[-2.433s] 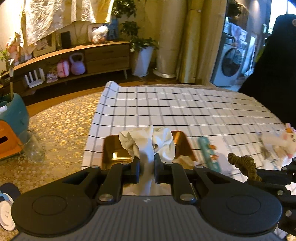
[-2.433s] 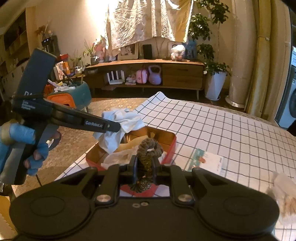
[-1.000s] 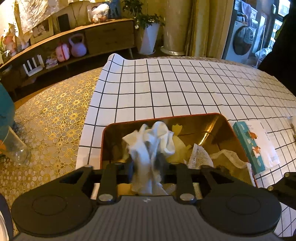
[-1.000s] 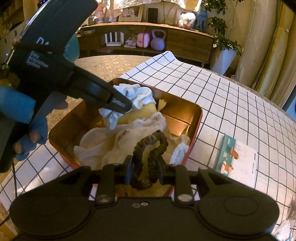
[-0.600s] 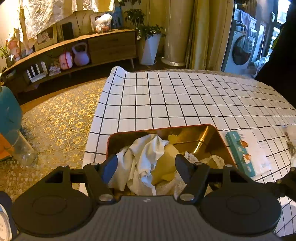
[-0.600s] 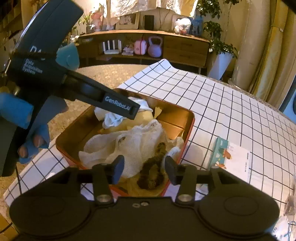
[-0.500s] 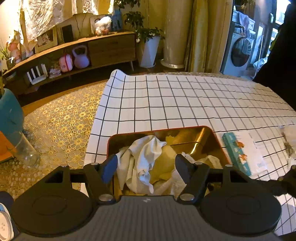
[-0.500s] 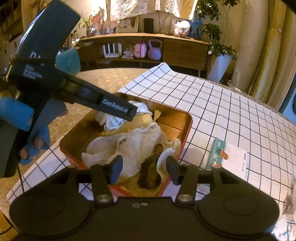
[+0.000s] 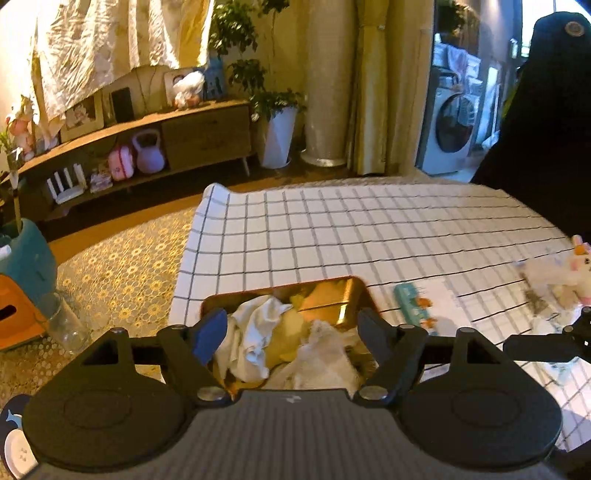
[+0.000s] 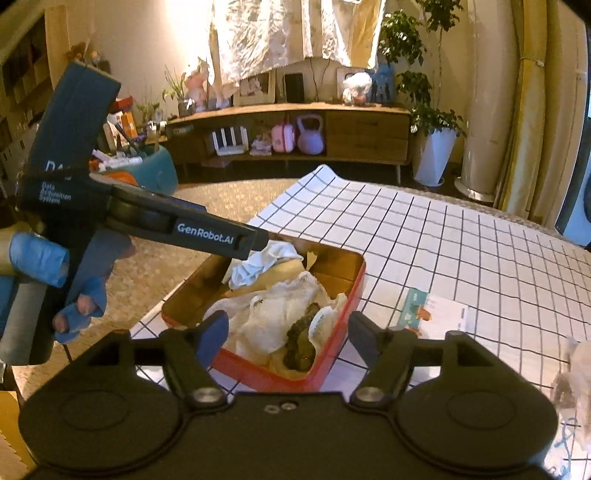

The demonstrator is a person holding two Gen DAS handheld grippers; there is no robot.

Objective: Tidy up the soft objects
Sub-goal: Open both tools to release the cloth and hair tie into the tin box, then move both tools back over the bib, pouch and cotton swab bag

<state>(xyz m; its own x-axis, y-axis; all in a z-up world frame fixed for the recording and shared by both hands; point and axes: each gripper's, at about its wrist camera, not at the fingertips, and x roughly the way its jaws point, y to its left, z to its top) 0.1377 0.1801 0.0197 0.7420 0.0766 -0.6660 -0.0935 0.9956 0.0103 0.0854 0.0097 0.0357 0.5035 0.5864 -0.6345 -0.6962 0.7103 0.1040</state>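
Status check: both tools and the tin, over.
Left tool and right tool open, jaws just opened, nothing between. White cloth and brown scrunchie in tin. Nothing blocking.

Sunlight is falling across a lived-in room behind a checked cloth point(image 9: 369, 229).

A long wooden sideboard point(image 10: 295, 125) is standing against the far wall, carrying framed pictures point(image 10: 255, 88) on top and a purple kettlebell point(image 10: 311, 138) beside a pink case point(image 10: 282, 137) on its lower shelf. A pale sheet point(image 10: 280, 33) is hanging above it. A leafy plant in a white pot point(image 9: 277, 134) is sitting next to gold curtains point(image 9: 384, 85), and a washing machine point(image 9: 448, 134) is showing through the doorway. An empty glass point(image 9: 64, 325) is standing on the yellow lace covering point(image 9: 122, 266).
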